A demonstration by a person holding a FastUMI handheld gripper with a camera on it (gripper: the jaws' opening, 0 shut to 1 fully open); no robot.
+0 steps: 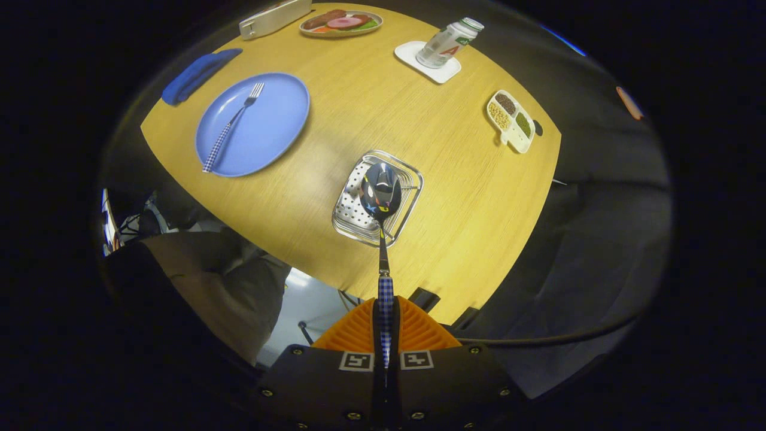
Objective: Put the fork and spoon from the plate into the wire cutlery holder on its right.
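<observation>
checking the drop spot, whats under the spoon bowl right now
The wire cutlery holder lies beneath the spoon, which the gripper grips by its checked handle. The spoon bowl covers part of the holder's floor, so what's inside there can't be seen.

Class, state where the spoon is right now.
The spoon is clamped by its checked handle in the gripper, its bowl hanging over the wire cutlery holder, right of the blue plate.

Gripper (386, 326) held high, pointing downward; both fingers (359, 326) closed together, pressing on the checked handle of the spoon (381, 194); spoon extends straight ahead beyond the fingertips, bowl foremost; grip appears centred.
</observation>
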